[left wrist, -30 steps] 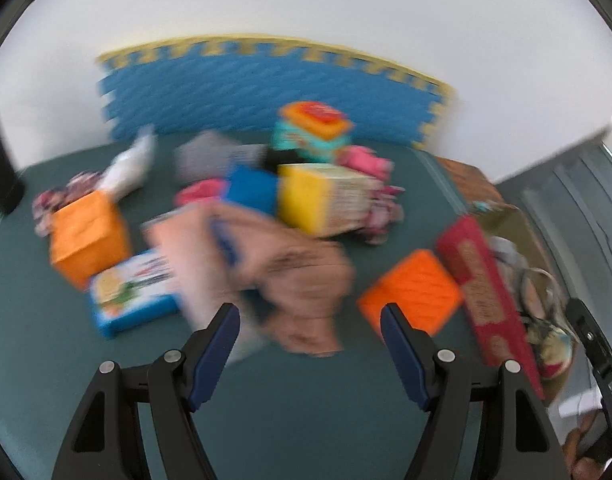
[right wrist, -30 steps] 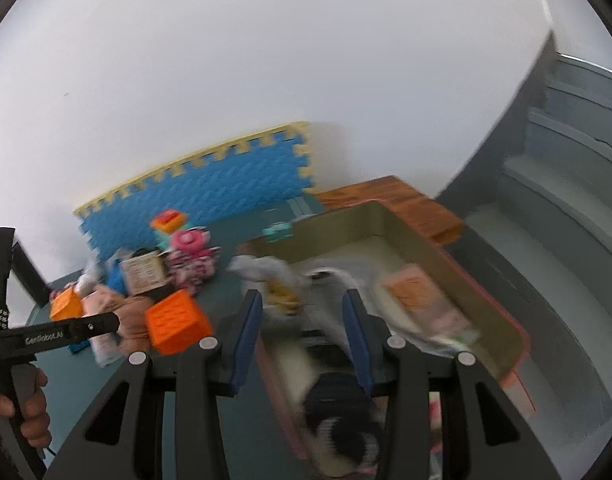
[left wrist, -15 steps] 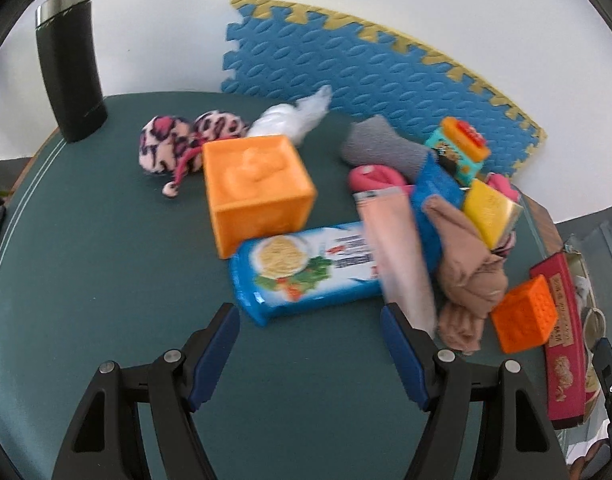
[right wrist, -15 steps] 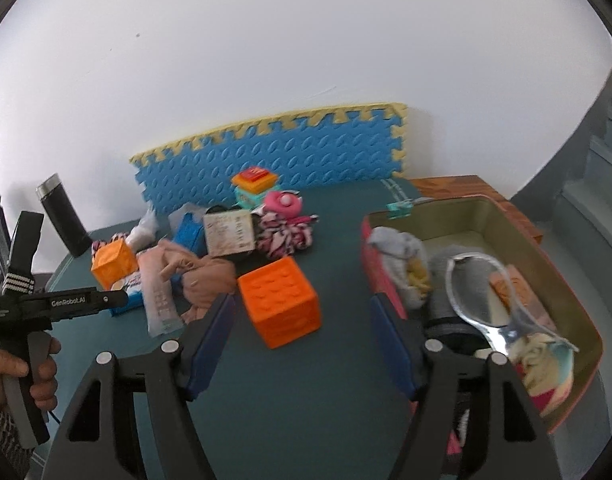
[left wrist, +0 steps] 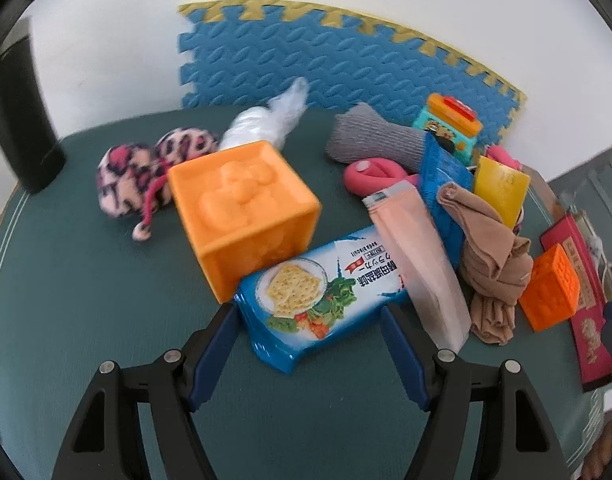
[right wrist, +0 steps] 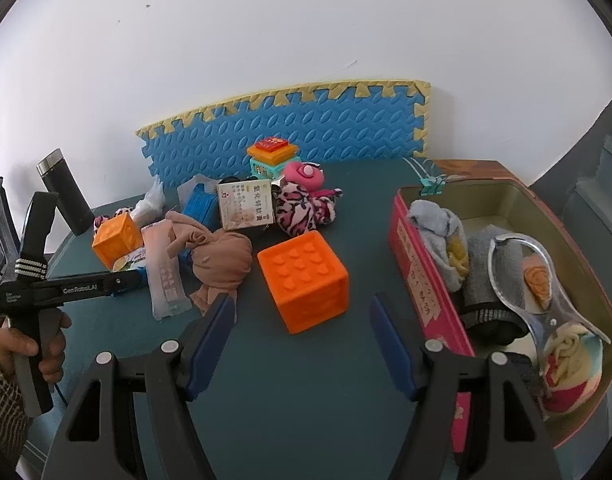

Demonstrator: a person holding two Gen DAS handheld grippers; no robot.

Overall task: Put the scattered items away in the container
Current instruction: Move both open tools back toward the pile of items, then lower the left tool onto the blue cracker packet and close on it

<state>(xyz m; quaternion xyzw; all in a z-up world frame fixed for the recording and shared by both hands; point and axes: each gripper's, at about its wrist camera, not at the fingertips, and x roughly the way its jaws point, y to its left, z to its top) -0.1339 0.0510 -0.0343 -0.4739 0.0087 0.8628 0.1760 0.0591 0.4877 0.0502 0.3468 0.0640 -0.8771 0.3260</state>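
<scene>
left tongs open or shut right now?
Open. The left tongs show a wide gap between the blue pads, with the end of the blue cracker packet between them, not clamped.

The left gripper (right wrist: 134,278) has "GenRobot.AI" printed in white along its black body. The blue cracker packet (left wrist: 326,292) shows small words, "soda biscuit", beside larger Chinese characters. A white carton (right wrist: 246,205) carries Chinese print too small to read.

Green table (right wrist: 306,420) (toys, packets, container (right wrist: 422,280))
</scene>
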